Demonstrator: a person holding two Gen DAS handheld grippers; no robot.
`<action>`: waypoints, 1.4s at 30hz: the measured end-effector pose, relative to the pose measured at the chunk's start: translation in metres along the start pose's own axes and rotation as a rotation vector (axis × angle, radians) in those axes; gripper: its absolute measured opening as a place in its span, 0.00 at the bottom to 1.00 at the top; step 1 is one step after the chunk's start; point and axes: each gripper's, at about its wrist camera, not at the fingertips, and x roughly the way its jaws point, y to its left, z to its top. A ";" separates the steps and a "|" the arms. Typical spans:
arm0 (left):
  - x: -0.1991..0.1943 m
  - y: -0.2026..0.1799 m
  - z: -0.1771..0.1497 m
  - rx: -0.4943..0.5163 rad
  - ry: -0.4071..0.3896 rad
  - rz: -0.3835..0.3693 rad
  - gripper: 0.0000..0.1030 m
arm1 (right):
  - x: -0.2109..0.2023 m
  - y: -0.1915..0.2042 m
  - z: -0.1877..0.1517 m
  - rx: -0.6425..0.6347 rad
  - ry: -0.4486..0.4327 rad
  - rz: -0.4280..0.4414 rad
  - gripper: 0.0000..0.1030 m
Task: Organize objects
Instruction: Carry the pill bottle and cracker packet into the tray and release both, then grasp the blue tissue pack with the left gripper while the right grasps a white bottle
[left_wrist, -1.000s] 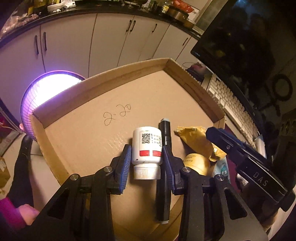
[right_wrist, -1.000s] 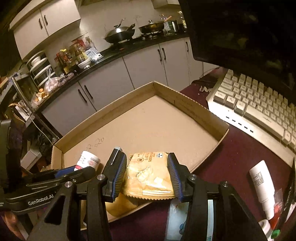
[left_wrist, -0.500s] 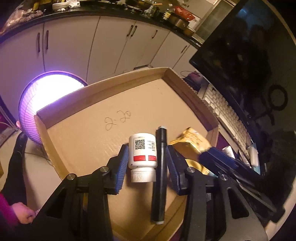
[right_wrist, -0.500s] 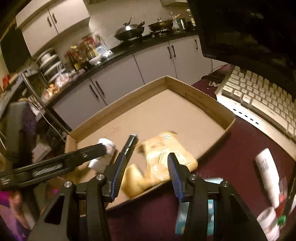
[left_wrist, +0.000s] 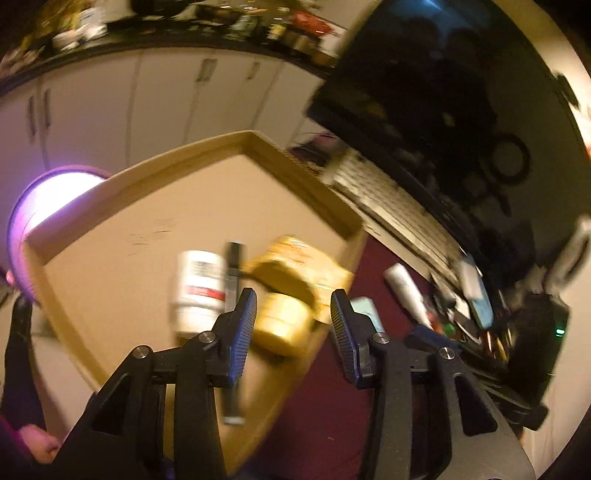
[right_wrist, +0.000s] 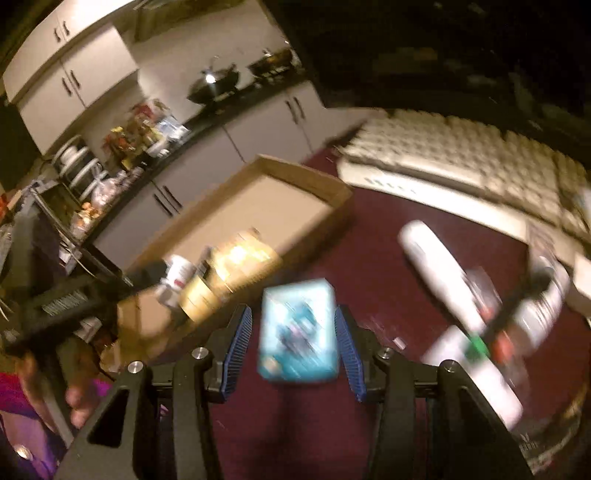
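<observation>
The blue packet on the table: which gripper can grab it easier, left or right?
Probably the right gripper: the blue packet lies between its open fingers. The left gripper hangs over the cardboard tray's edge.

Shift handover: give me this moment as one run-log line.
left gripper: open, jaws just opening, empty | right gripper: open, over teal packet | cardboard tray: white bottle, black pen, snack bag

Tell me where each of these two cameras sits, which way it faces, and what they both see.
Left wrist: behind the left tool, facing down over the cardboard tray holding a white bottle and yellow packets; a hand shows.
Right wrist: behind the right tool, facing the teal box on the maroon table.
Shared: tray, keyboard, white tube.
</observation>
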 end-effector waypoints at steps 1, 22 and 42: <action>0.001 -0.007 -0.002 0.021 0.006 0.000 0.45 | 0.002 -0.003 -0.003 0.006 0.007 -0.006 0.47; 0.029 -0.052 -0.027 0.091 0.148 -0.017 0.46 | 0.007 0.019 -0.025 -0.141 0.027 0.017 0.65; 0.068 -0.085 -0.035 0.261 0.184 0.146 0.46 | -0.024 -0.011 -0.038 -0.102 0.022 -0.012 0.65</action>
